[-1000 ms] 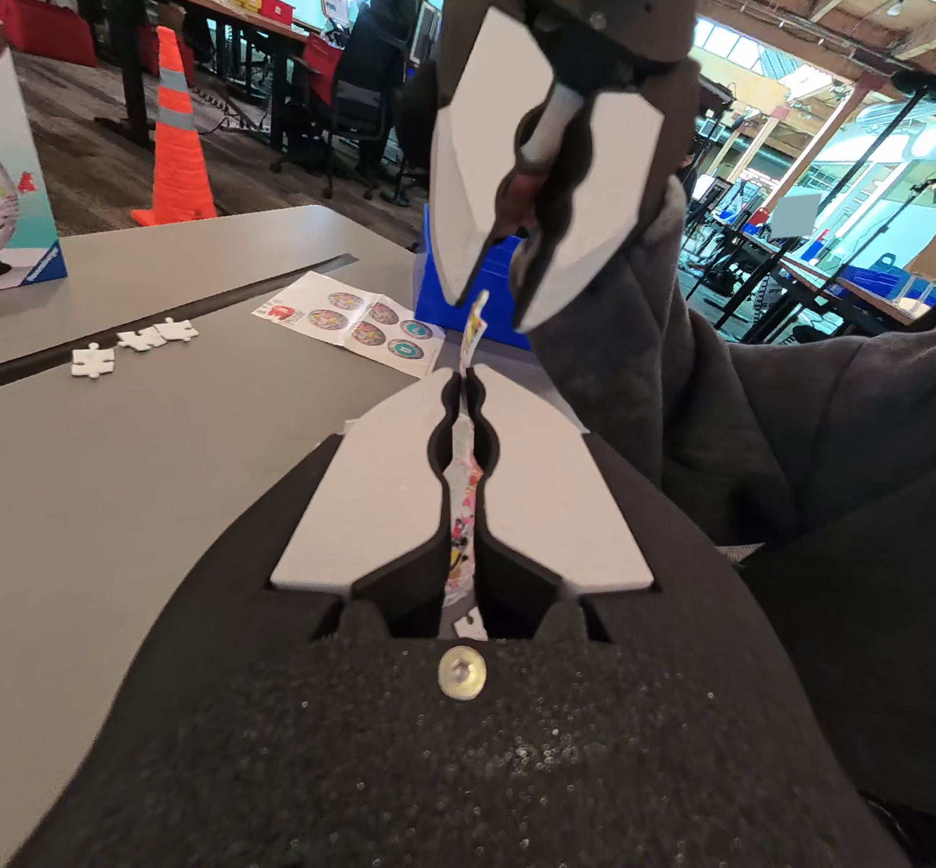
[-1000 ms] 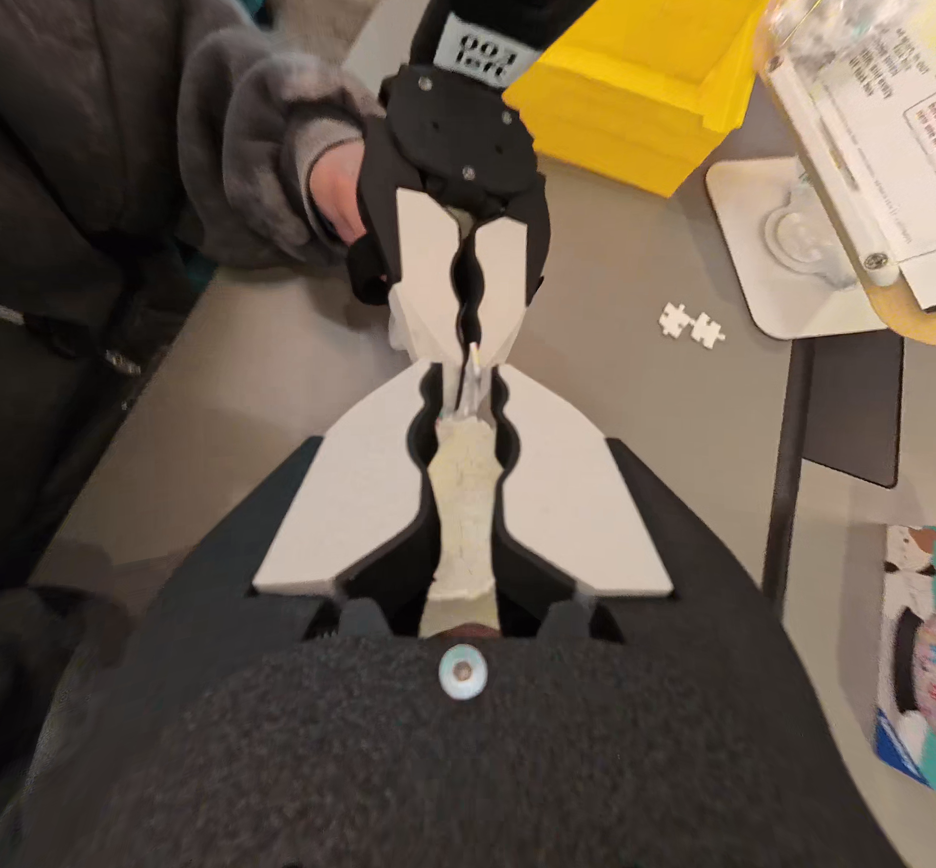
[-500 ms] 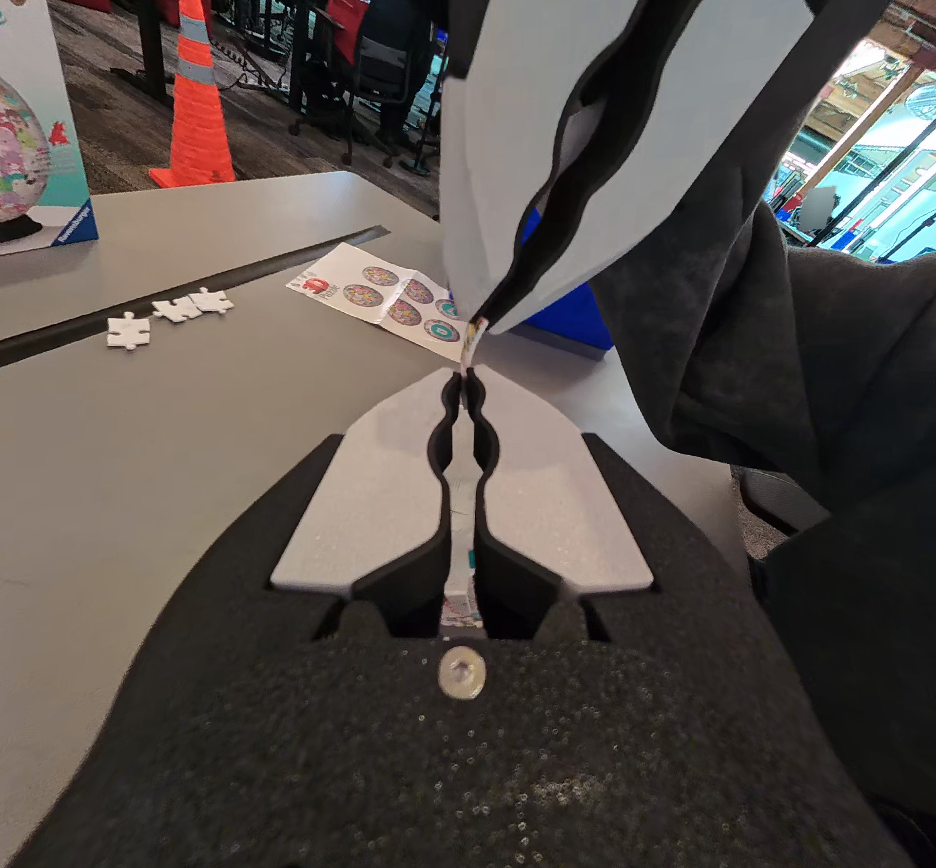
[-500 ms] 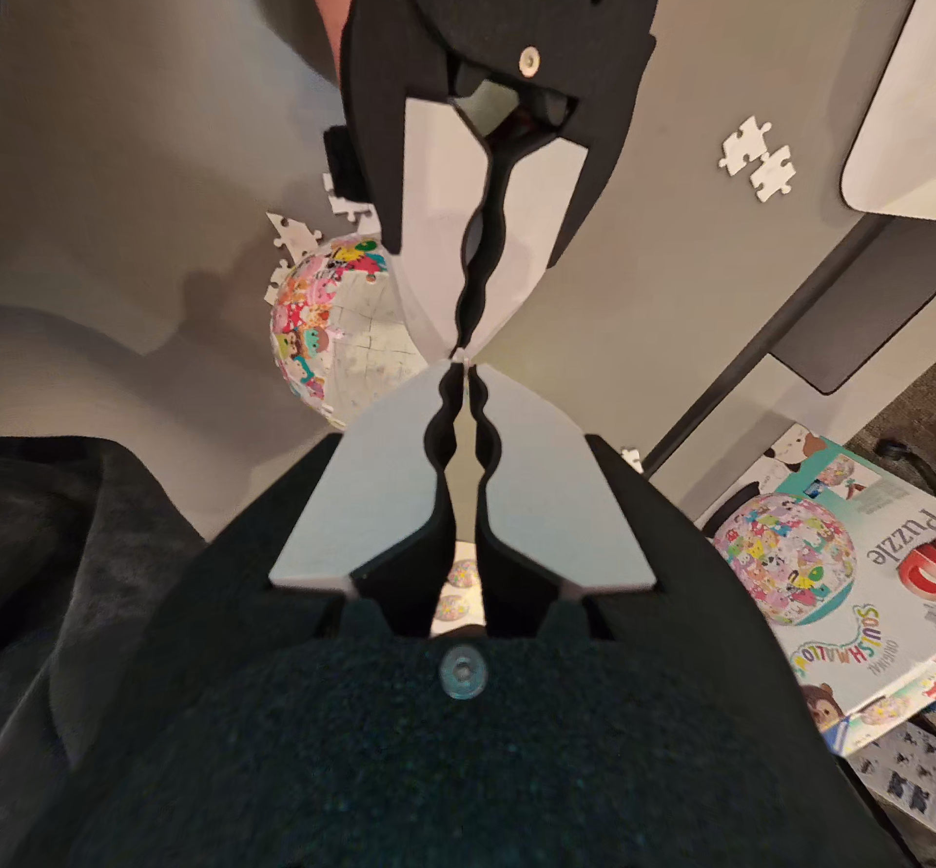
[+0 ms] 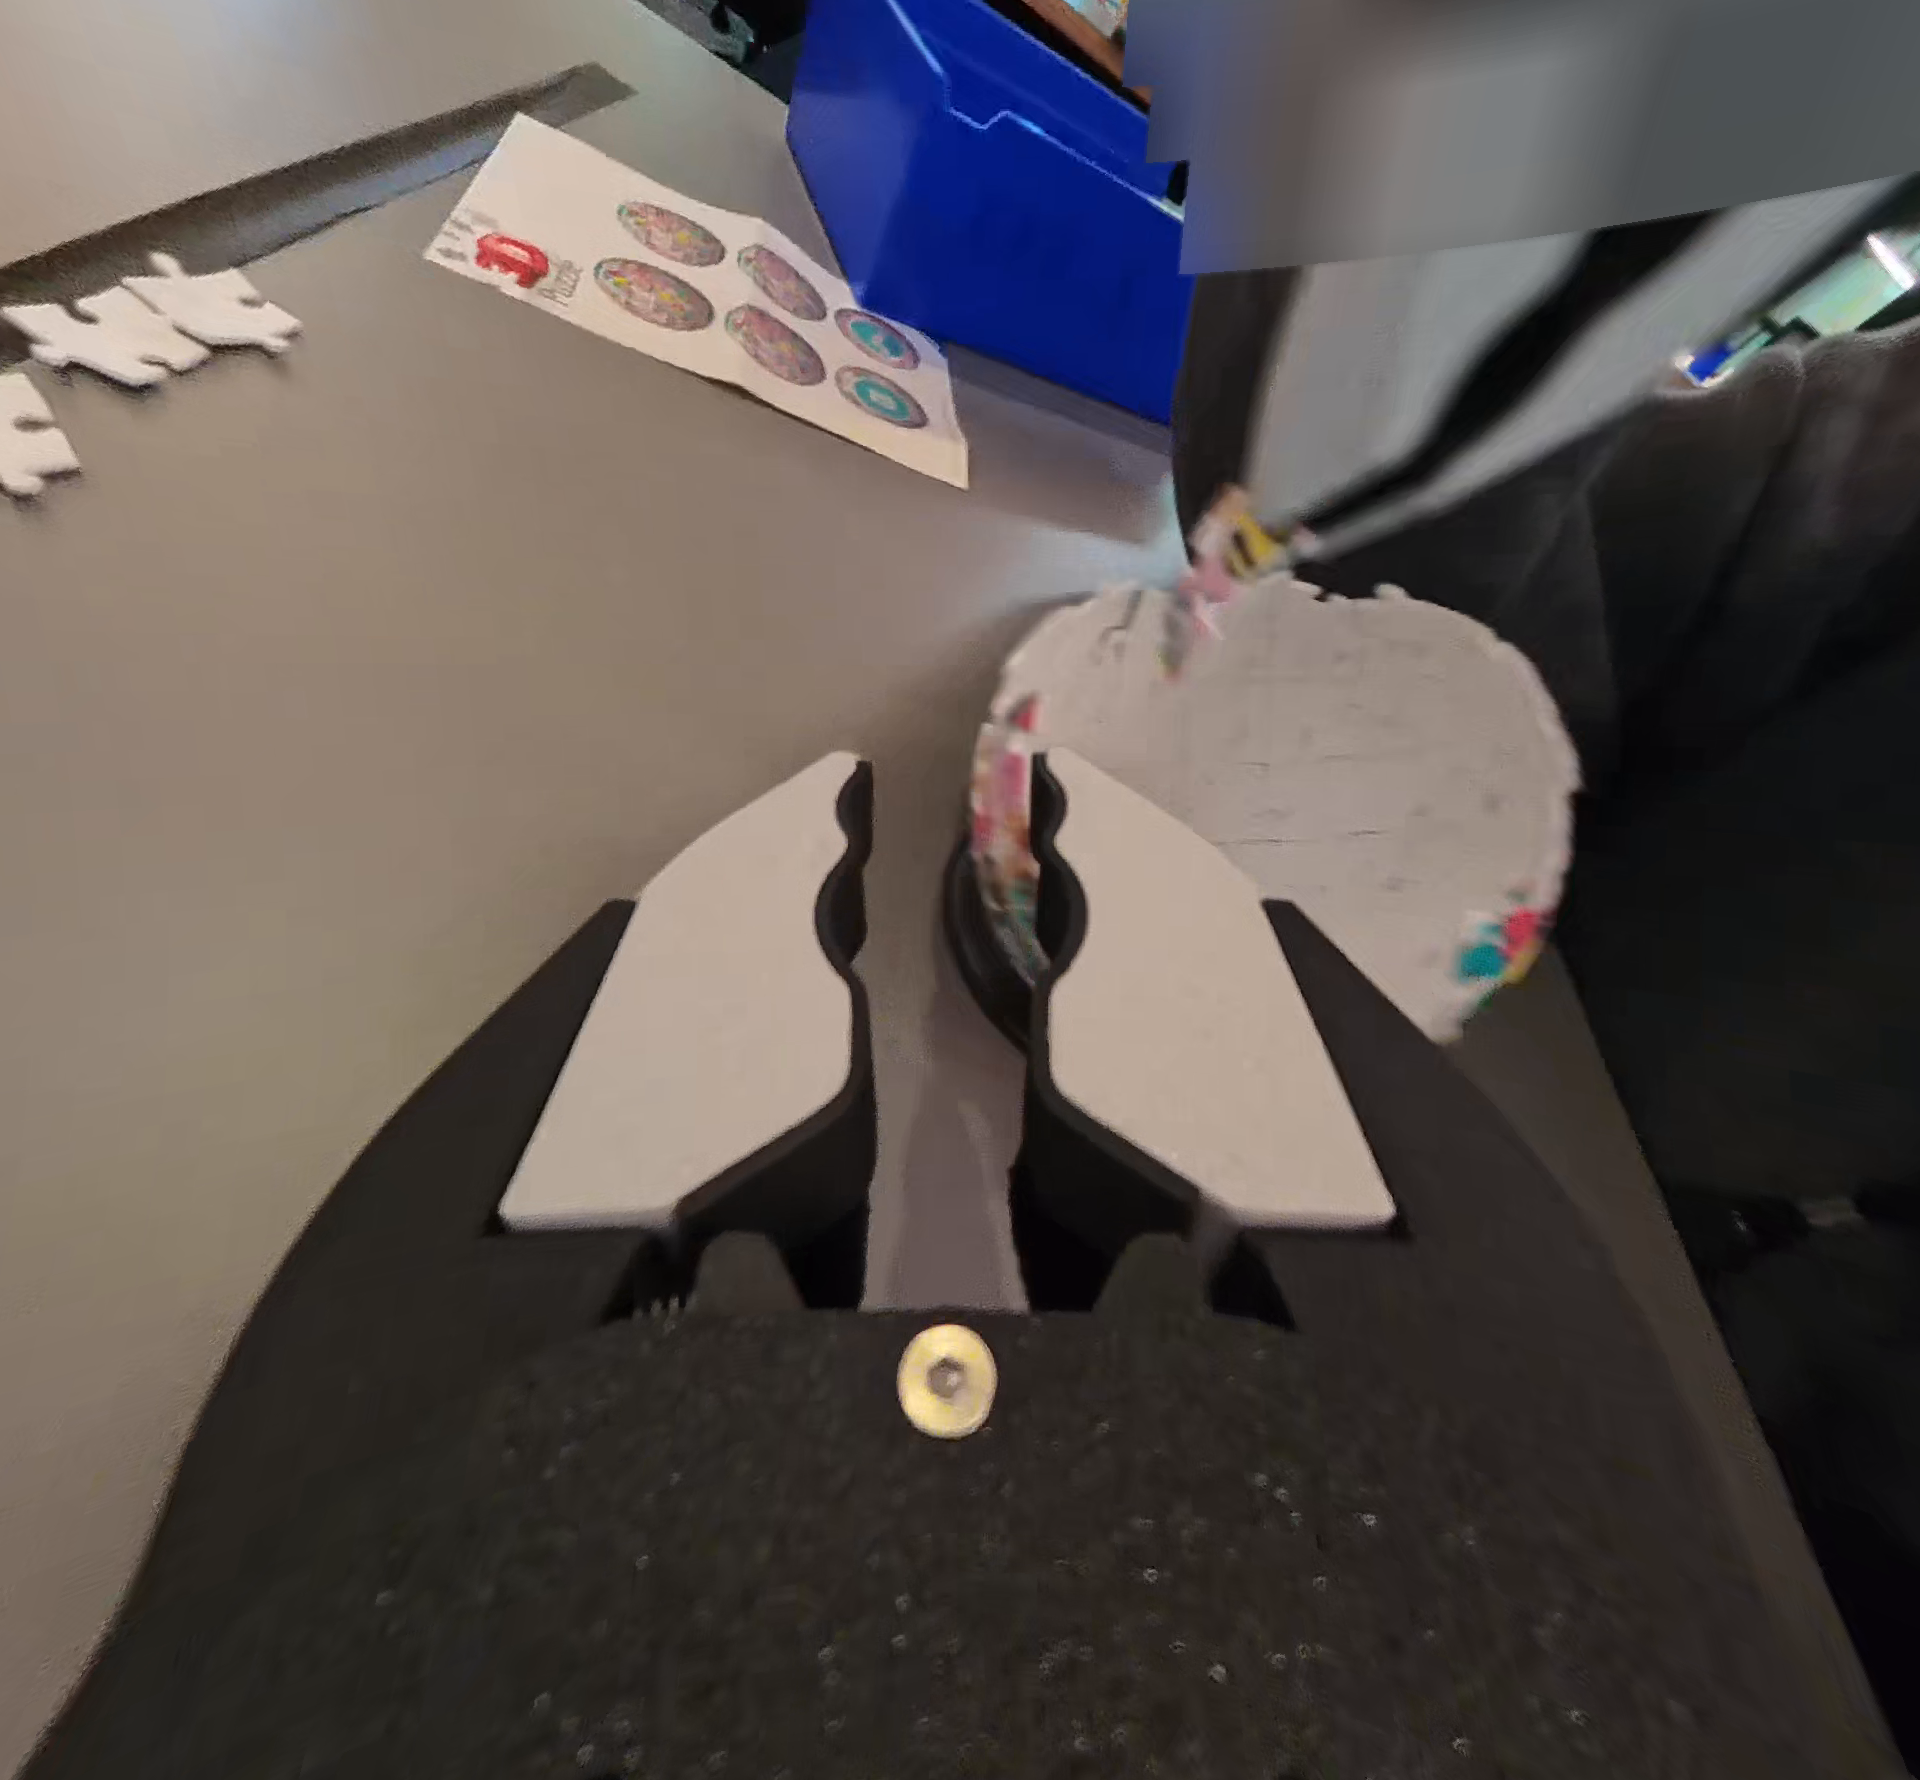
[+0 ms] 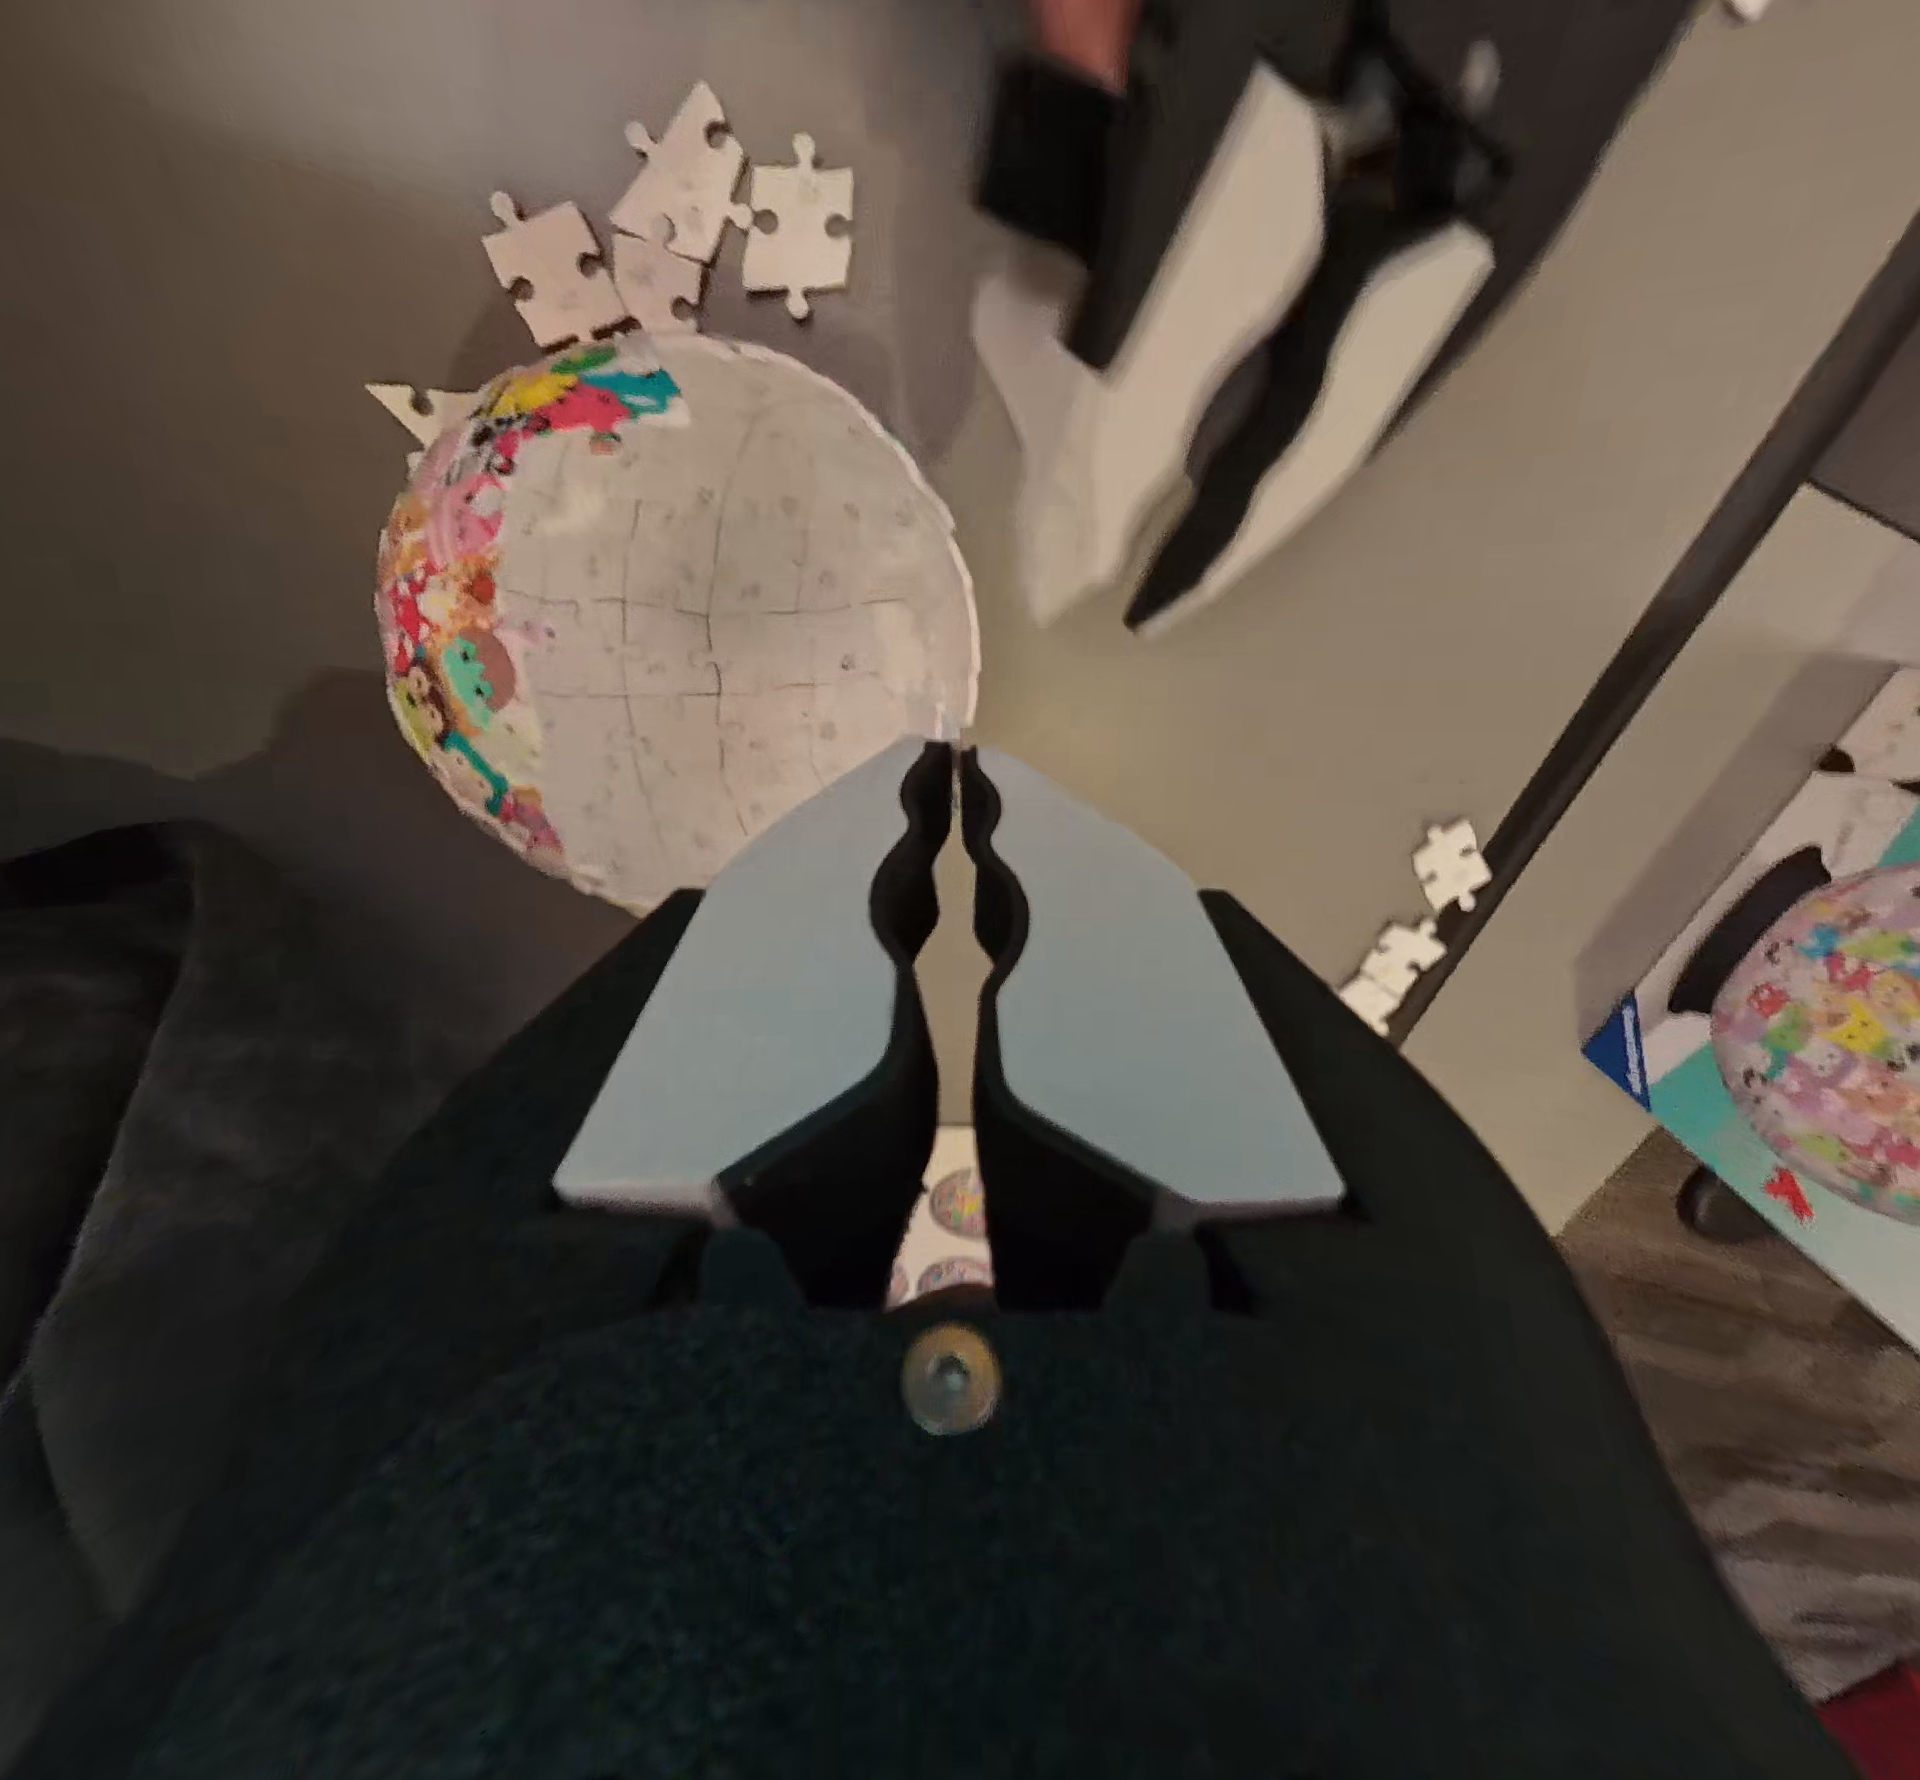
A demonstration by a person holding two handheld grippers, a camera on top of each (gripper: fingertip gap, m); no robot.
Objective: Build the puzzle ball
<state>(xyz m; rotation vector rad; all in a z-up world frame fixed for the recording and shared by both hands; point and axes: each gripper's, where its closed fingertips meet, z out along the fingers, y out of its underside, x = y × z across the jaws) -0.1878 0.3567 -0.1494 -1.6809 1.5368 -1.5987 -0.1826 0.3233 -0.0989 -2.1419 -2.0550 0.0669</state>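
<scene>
The half-built puzzle ball (image 6: 707, 608) lies on the grey table, white inside facing up, coloured outside at its left. In the left wrist view the ball (image 5: 1299, 795) rests on a black ring stand (image 5: 971, 951), just right of my left gripper (image 5: 951, 774). The left gripper is open and empty, and it shows blurred in the right wrist view (image 6: 1101, 603). My right gripper (image 6: 956, 754) is shut on a small coloured puzzle piece (image 5: 1231, 535). It holds the piece at the ball's far rim; its tips show in the left wrist view (image 5: 1288, 541).
Loose white pieces (image 6: 675, 213) lie beyond the ball, and more pieces (image 5: 156, 328) lie by the table seam (image 5: 312, 182). A printed sheet (image 5: 707, 307) and a blue bin (image 5: 987, 203) sit at the far edge. The puzzle box (image 6: 1818, 1055) stands at the right. Left tips to right tips: about 6 centimeters.
My left gripper has opened, let go of the piece and dropped beside the ball. The right gripper has kept the piece and carried it to the ball's rim.
</scene>
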